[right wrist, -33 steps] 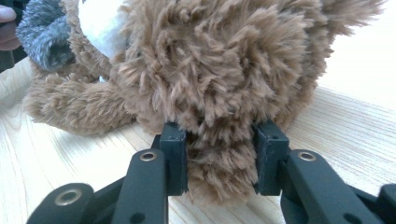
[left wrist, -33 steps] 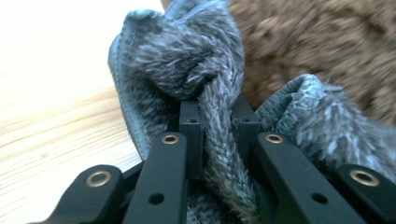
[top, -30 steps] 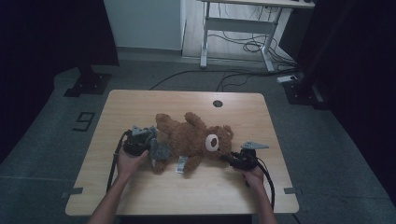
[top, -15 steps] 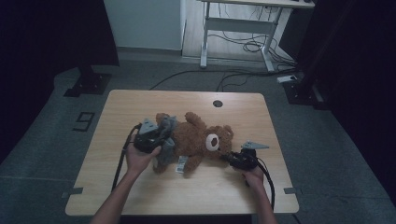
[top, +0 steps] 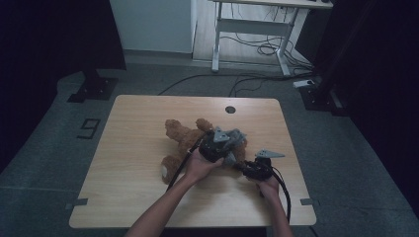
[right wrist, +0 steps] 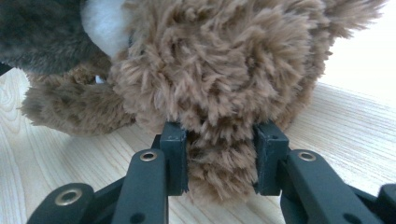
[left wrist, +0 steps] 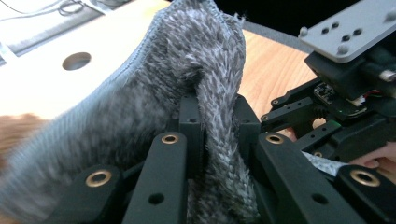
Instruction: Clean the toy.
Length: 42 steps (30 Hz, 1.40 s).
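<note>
I see the teddy bear (top: 185,140) lying mid-table (top: 128,123), no containers. My L gripper (left wrist: 217,116) is clamped on a fold of its grey knit garment (left wrist: 154,88), over the bear's upper body. R gripper (right wrist: 219,158) pinches brown fur at the bear's head end, just beside the L. Cables (top: 284,190) trail toward me.

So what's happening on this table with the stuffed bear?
A person works two handheld grippers on a brown teddy bear lying on the wooden table. The left gripper is clamped on a fold of grey fuzzy cloth, apparently a garment, held over the bear. The right gripper pinches a brown furry part of the bear near its head.
</note>
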Each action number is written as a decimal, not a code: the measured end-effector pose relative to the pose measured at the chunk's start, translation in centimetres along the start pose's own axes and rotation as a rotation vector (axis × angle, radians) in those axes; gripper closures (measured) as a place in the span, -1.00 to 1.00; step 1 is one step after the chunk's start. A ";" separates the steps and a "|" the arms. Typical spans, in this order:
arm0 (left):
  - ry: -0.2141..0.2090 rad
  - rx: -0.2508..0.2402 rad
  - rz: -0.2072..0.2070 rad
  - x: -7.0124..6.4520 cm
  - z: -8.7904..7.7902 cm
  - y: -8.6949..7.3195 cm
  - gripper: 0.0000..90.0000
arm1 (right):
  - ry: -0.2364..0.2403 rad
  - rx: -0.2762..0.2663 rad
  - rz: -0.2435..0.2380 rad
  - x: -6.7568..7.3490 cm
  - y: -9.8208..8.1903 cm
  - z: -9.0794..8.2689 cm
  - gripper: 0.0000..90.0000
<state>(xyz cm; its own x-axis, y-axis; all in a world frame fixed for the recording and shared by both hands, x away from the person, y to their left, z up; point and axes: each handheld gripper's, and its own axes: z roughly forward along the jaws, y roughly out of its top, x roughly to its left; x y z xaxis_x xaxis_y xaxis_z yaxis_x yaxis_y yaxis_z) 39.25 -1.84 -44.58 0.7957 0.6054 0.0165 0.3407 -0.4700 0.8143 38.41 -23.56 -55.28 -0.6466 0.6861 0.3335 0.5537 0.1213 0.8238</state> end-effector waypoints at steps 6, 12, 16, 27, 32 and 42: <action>-0.001 0.003 -0.050 0.8 0.1 -0.4 0.75 | -0.005 0.003 0.007 0.0 0.0 0.0 0.43; 0.075 0.053 -0.083 2.9 -1.1 -1.8 0.75 | -0.003 0.004 0.000 0.0 0.0 0.0 0.43; 0.022 0.011 -0.168 4.6 -2.1 -3.1 0.75 | -0.001 0.003 -0.008 0.0 0.0 0.0 0.43; -0.021 -0.031 -0.070 1.7 -2.4 -0.1 0.75 | 0.002 0.005 0.005 0.0 0.0 0.0 0.43; -0.087 -0.040 -0.081 0.1 -0.3 1.5 0.75 | 0.003 0.004 0.005 -0.1 0.0 0.0 0.43; -0.140 0.057 -0.140 0.0 2.9 0.4 0.75 | -0.003 0.006 0.003 0.0 0.0 0.0 0.43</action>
<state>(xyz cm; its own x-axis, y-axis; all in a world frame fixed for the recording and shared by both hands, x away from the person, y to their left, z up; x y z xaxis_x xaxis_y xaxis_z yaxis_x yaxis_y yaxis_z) 40.91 -3.91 -45.92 0.7992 0.5739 -0.1788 0.4774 -0.4252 0.7690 38.40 -23.55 -55.31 -0.6437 0.6883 0.3346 0.5588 0.1240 0.8200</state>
